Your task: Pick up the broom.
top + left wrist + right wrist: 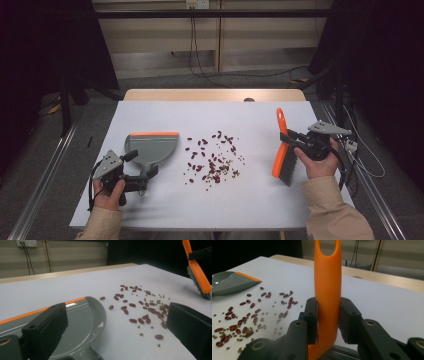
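A grey dustpan (151, 148) with an orange front lip lies flat at the table's left, its handle toward me. My left gripper (141, 166) is open, one jaw on each side of that handle, and its own view has the pan (82, 322) between widely spread jaws. Red beans and small greenish bits (212, 161) lie scattered at the centre, just right of the pan. At the right, my right gripper (292, 139) is shut on the handle of an orange brush (281, 155), whose grey bristles point down toward me above the table. The handle (328, 290) stands upright between the jaws.
The white table top (165, 210) rests on a wooden table whose far edge (215, 94) shows behind it. Metal rails (45, 175) run along both sides on the floor. Cables (200, 70) trail across the floor at the back.
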A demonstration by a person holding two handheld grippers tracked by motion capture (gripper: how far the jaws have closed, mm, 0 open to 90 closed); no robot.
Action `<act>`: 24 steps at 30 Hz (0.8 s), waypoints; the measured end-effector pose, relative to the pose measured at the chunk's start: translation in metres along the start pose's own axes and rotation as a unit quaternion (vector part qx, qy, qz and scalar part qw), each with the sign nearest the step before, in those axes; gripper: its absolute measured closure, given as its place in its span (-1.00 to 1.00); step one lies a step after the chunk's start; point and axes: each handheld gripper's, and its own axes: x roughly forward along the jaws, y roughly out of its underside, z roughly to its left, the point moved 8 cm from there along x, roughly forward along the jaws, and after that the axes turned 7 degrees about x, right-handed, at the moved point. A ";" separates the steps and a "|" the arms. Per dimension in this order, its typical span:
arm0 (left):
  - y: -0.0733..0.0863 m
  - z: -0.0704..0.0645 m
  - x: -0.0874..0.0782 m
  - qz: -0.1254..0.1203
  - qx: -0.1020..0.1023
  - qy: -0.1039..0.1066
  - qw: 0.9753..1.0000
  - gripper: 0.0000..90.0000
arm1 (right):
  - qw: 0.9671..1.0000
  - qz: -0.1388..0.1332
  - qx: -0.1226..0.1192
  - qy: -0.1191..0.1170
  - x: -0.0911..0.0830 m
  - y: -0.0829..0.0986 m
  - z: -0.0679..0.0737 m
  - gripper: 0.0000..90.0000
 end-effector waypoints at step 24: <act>-0.036 -0.034 0.030 -0.009 0.019 0.042 0.999 -0.91 | 0.991 -0.106 0.003 -0.082 -0.013 -0.034 0.040 0.55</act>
